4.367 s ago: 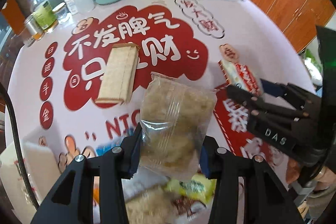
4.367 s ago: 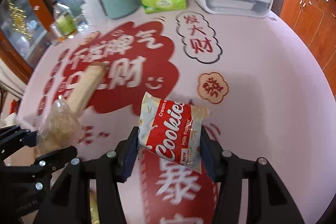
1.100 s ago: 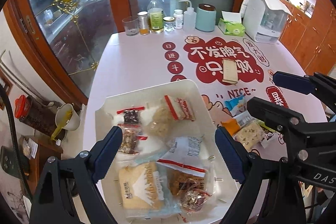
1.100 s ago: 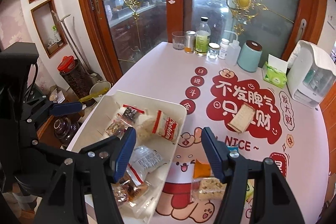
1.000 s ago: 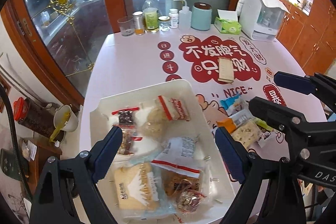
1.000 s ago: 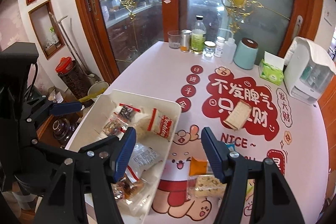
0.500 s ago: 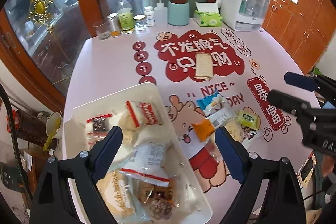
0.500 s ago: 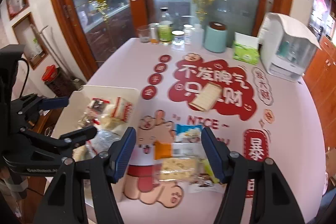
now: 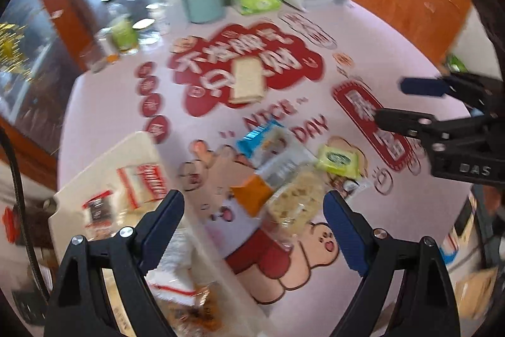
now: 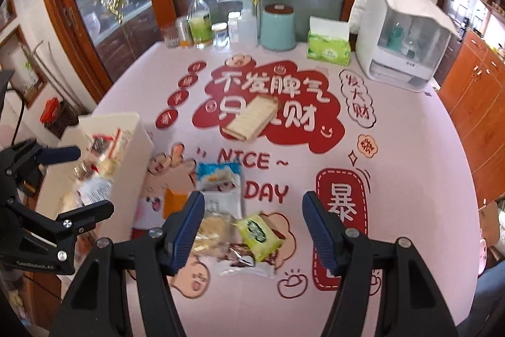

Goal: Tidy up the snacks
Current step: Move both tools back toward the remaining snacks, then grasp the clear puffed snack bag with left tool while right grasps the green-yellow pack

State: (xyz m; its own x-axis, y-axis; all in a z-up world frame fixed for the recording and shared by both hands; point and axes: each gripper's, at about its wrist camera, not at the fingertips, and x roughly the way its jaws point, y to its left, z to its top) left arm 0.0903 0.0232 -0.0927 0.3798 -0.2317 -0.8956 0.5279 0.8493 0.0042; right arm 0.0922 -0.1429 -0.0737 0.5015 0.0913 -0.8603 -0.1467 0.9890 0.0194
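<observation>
A pink bench (image 10: 410, 147) printed with red lettering and cartoon figures is seen from above by both wrist cameras. The left gripper (image 9: 252, 220) is held wide apart with nothing between its pads, above a loose cluster of snack packets near the bench's front edge. The right gripper (image 10: 252, 223) is parted at a middling width and is likewise empty, over the same cluster. In that cluster a blue-and-white packet (image 10: 219, 176) is laid farthest back, an orange packet (image 10: 175, 202) is placed to its left, a clear packet of pale crumbly pieces (image 9: 295, 199) is overlapped by the others, and a yellow-green packet (image 10: 258, 231) is set to the right, with a dark-printed wrapper (image 10: 240, 258) just in front of it. A white tray (image 10: 126, 122) is positioned to the left of the cluster and is already filled with several packets, a red-and-white one (image 9: 145, 182) among them. A tan wafer pack (image 10: 252, 117) is laid alone on the red lettering, well apart from the rest. Along the far edge a teal canister (image 10: 277, 27), a green tissue box (image 10: 328, 45) and a white appliance (image 10: 404, 43) are lined up.
</observation>
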